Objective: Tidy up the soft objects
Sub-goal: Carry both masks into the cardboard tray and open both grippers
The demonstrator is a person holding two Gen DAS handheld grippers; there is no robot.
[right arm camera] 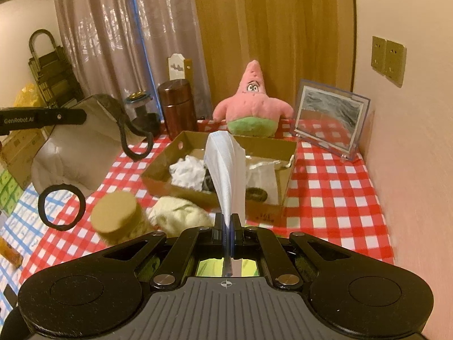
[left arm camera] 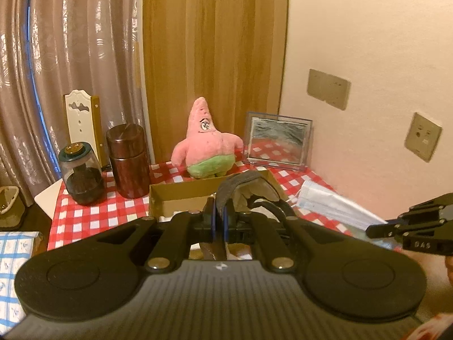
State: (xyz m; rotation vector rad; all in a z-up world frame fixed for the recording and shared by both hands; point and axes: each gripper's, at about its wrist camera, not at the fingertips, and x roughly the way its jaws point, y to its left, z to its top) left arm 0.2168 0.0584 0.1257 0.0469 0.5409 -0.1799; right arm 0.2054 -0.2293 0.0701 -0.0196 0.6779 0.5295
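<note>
My left gripper (left arm camera: 219, 206) is shut on a grey cloth mask (left arm camera: 240, 182) with black ear loops, held up over the near edge of the open cardboard box (left arm camera: 181, 191). In the right wrist view that mask (right arm camera: 73, 153) hangs from the left gripper (right arm camera: 79, 116), left of the box (right arm camera: 181, 189). My right gripper (right arm camera: 228, 221) is shut on a pale blue disposable mask (right arm camera: 226, 164), which stands up in front of the box. The box holds white cloth (right arm camera: 188, 172) and dark rings. A pink star plush (right arm camera: 252, 104) stands behind it.
A red checked cloth (right arm camera: 334, 198) covers the table. A cork-lidded jar (right arm camera: 116, 215) and a cream cloth (right arm camera: 181, 215) lie near the box's front. A brown canister (left arm camera: 128, 164), a glass jar (left arm camera: 80, 175) and a clear picture frame (left arm camera: 277, 141) stand at the back. The wall (right arm camera: 410, 155) is close on the right.
</note>
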